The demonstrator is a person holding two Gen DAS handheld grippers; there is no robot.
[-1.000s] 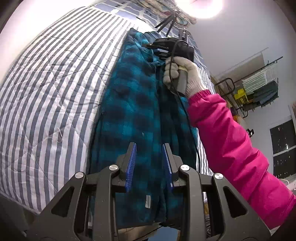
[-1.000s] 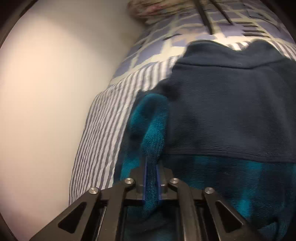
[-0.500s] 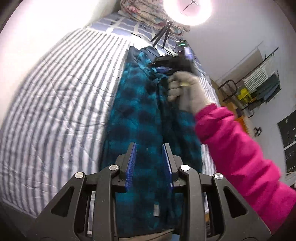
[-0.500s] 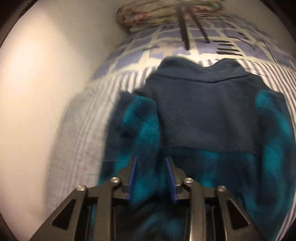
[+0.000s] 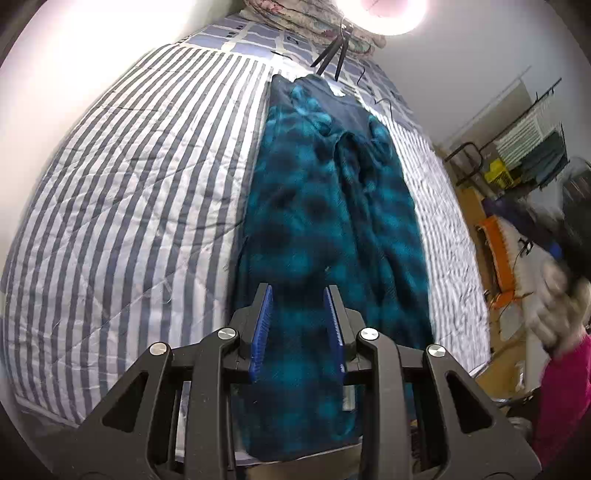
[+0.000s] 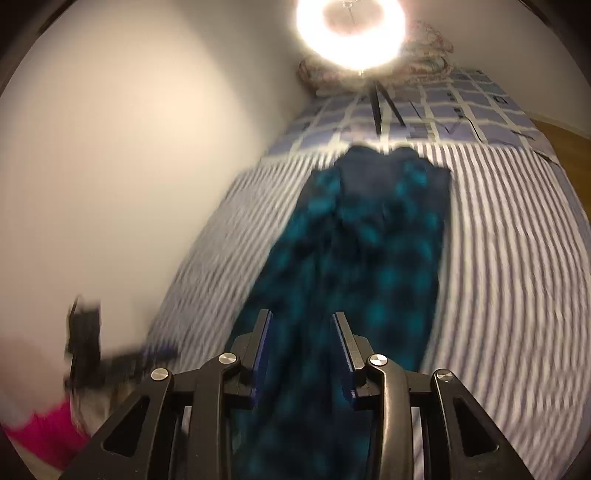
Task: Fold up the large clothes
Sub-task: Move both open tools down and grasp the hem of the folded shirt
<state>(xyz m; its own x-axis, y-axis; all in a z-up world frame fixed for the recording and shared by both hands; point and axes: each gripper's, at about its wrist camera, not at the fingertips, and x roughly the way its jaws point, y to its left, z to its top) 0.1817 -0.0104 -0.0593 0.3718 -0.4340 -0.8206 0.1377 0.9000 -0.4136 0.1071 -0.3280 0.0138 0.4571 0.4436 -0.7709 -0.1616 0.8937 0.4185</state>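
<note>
fingers (image 5: pixel 263 325) of the left gripper (image 5: pixel 297 325) stand apart, blue pads facing each other, nothing pinched between them; the garment shows through the gap but lies below on the bed. right gripper (image 6: pixel 302 347) likewise spread, its jaws parted with no cloth in them (view is motion-blurred, yet the gap reads clearly).

teal plaid fleece garment (image 5: pixel 325 229), large, laid out lengthwise down the bed as a long narrow strip, sides folded inward toward the middle. darker navy lining shows at its far end near the head of the bed. near end hangs just over the bed edge, a small white label visible there. in the right wrist view the same garment (image 6: pixel 369 251) runs straight away from the gripper toward the lamp.

surface: bed covered by a quilted blue-and-white striped cover (image 5: pixel 129 192), wrinkled, stitched in diagonal lines. beyond it a checked bedspread (image 5: pixel 251 37) of pale blue squares. a rolled floral blanket (image 5: pixel 295 18) lies at the head end.

room: ring light (image 6: pixel 349 33) on a black tripod (image 5: pixel 332 55) standing at the far end of the bed, glare strong. plain pale wall (image 6: pixel 129 147) along one side of the bed. on the other side a metal rack (image 5: pixel 524 155) with folded items, something orange (image 5: pixel 498 258) near the floor, details unclear.

person: gloved right hand (image 5: pixel 554 291) blurred at the right edge of the left wrist view, pink sleeve (image 5: pixel 565 391) below it.
</note>
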